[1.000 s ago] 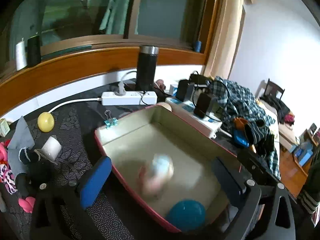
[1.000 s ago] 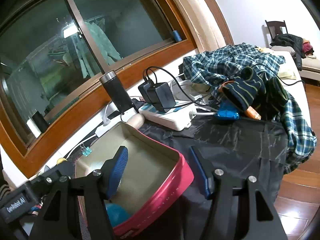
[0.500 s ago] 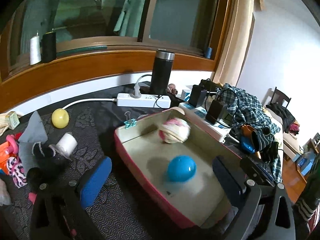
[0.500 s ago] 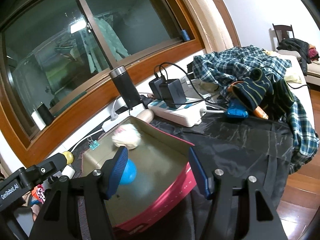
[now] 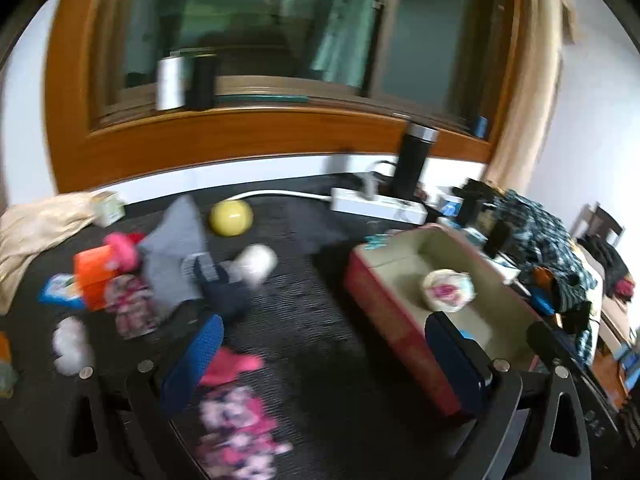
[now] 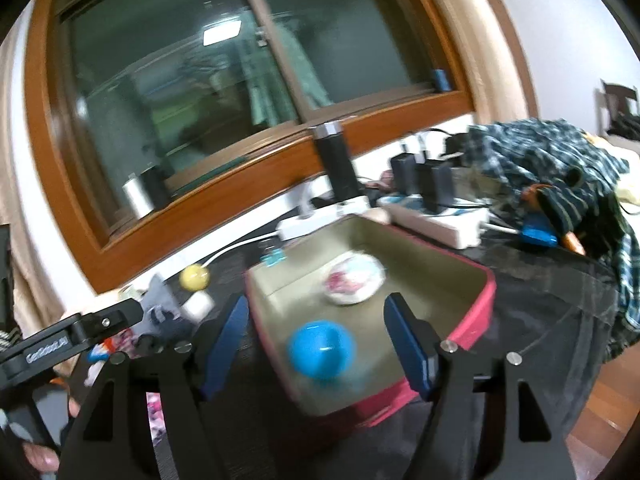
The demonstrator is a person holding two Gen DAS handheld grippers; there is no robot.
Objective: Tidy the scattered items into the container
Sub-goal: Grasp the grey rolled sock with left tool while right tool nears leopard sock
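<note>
Container (image 6: 472, 320), red-walled box on the dark table, already holds blue ball (image 6: 321, 354) and pink-white bundle (image 6: 354, 277). Right gripper (image 6: 316, 340) hangs over it, jaws opening, nothing between. Left gripper (image 5: 320, 354) wide, empty, aimed toward scattered socks (image 5: 218, 280) and yellow ball (image 5: 231, 218), likely next pick.

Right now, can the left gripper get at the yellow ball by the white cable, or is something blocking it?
Probably yes. The left gripper is open and empty, and the yellow ball sits in the open on the dark cloth. The grey sock and white roll lie nearer, but an approach from above looks free.
</note>
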